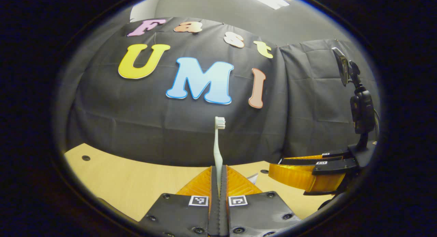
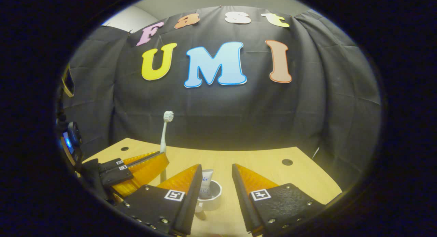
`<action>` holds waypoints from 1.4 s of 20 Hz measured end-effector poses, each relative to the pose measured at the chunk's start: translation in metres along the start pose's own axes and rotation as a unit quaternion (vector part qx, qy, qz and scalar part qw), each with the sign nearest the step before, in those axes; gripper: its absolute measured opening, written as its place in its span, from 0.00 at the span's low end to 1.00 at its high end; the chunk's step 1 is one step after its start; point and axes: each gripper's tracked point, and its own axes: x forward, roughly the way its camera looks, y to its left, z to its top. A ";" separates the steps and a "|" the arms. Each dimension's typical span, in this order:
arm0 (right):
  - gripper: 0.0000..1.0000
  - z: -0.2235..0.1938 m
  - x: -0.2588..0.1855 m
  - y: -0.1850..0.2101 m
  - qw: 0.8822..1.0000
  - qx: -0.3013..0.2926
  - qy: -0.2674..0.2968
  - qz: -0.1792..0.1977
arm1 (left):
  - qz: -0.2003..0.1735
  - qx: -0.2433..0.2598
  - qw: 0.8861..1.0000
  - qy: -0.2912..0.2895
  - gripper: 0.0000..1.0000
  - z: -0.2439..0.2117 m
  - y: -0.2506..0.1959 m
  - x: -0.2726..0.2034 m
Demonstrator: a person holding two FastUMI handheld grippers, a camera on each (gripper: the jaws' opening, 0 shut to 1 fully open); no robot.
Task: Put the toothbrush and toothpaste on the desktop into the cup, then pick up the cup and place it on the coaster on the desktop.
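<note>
Standing upright between my left gripper's [image 1: 218, 170] closed fingers, the toothbrush [image 1: 217, 151] is pinched low on its handle, bristle head at the top against the black cloth wall [image 1: 136, 121]. Both fingers press on the handle, with no gap that I can see between them.

From the right gripper view, the same toothbrush [image 2: 164, 134] rises out of my left gripper [image 2: 150, 163], which sits to the left of my right one and above the wooden desktop [image 2: 259, 168]. The handle's lower part shows below the fingers, just left of the cup [image 2: 213, 196]; whether its tip touches the desktop I cannot tell.

The white cup stands on the desktop, low in the gap between my right gripper's [image 2: 215, 172] fingers. The toothpaste [image 2: 206, 182] tube stands inside it, leaning toward the left finger. My right gripper is spread wide and grips nothing; its fingers flank the cup without clearly touching it.

In the left gripper view, my right gripper [image 1: 300, 175] hangs off to the right over the desktop [image 1: 136, 182], with a black camera mount [image 1: 360, 107] rising above it.
</note>
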 end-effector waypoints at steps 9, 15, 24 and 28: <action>0.58 -0.004 -0.018 -0.025 1.000 0.007 0.021 -0.013 | -0.008 -0.061 0.998 -0.028 0.07 -0.018 -0.010 0.028; 0.58 -0.012 -0.014 -0.022 0.999 0.015 0.035 0.000 | 0.000 -0.075 0.997 -0.026 0.07 -0.030 -0.008 0.030; 0.55 -0.020 -0.007 -0.013 0.998 0.031 0.049 0.020 | -0.005 -0.055 0.998 -0.019 0.12 -0.029 -0.013 0.032; 0.58 -0.021 -0.006 -0.014 0.998 0.039 0.053 0.022 | -0.021 -0.046 0.999 -0.001 0.23 -0.032 -0.025 0.031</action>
